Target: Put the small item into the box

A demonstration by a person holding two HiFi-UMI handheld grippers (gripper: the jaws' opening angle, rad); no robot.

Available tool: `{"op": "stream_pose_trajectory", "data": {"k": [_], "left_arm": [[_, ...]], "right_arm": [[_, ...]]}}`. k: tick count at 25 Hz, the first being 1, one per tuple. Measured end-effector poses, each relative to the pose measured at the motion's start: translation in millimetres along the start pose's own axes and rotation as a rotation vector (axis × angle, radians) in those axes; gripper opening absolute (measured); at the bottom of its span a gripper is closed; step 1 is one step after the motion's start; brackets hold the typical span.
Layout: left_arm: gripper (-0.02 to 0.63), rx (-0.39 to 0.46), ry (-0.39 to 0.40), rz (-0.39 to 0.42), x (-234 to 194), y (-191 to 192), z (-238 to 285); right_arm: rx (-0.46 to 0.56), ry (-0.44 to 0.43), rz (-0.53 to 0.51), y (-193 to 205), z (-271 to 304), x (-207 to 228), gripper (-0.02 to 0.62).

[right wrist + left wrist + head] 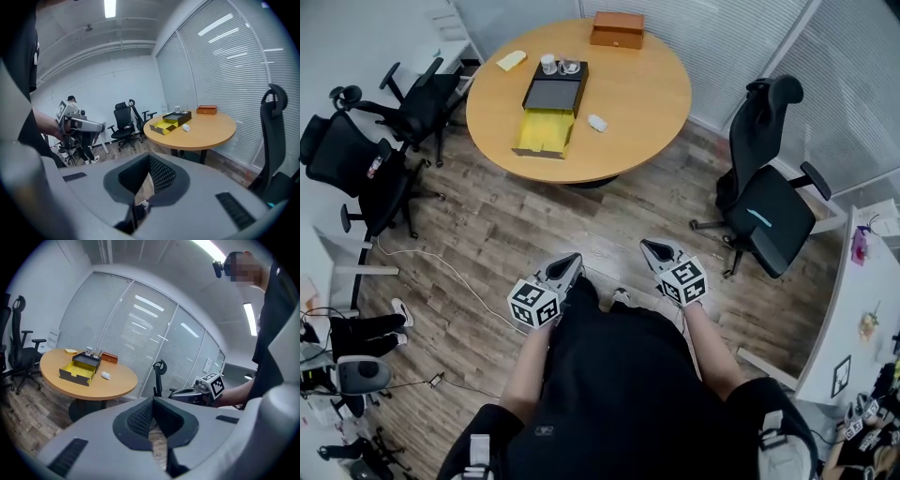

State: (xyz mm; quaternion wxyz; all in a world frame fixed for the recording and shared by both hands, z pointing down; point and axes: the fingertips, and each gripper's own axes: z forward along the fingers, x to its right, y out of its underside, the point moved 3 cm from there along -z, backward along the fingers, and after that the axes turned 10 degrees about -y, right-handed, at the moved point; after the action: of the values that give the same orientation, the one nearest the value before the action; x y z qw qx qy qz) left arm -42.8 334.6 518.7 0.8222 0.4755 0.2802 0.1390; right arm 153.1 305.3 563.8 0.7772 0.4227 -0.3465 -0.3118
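Observation:
An open box point(546, 131) with a yellow inside lies on the round wooden table point(647, 94), its black lid point(553, 94) behind it. The small white item point(597, 122) rests on the tabletop just right of the box. Both grippers are held close to the person's body, far from the table, above the wooden floor. The left gripper point(572, 258) has its jaws together with nothing in them, and the right gripper point(649, 246) looks the same. The left gripper view shows the box point(78, 371) and item point(106, 375) far off; so does the right gripper view, box point(165, 125) and item point(186, 127).
A brown wooden case point(617, 29), a yellow pad point(511, 60) and glass cups point(548, 64) sit at the table's far side. Black office chairs stand at the right point(769, 202) and left point(356, 159). A white cable point(441, 267) runs across the floor.

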Motion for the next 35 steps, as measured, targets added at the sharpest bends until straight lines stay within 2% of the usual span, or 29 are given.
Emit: {"op": "stream_pose_trajectory", "data": {"k": [16, 23, 35], "left_arm": [[0.006, -0.009, 0.048, -0.023, -86, -39, 23], [0.006, -0.029, 0.094, 0.005, -123, -59, 31], [0.006, -0.076, 0.166, 0.035, -176, -68, 34]], "right_arm": [[-0.042, 0.065, 0.014, -36, 66, 25, 0.005], [-0.046, 0.101, 0.022, -53, 99, 24, 0.005], [-0.045, 0.18, 0.066, -56, 142, 22, 0.005]]}}
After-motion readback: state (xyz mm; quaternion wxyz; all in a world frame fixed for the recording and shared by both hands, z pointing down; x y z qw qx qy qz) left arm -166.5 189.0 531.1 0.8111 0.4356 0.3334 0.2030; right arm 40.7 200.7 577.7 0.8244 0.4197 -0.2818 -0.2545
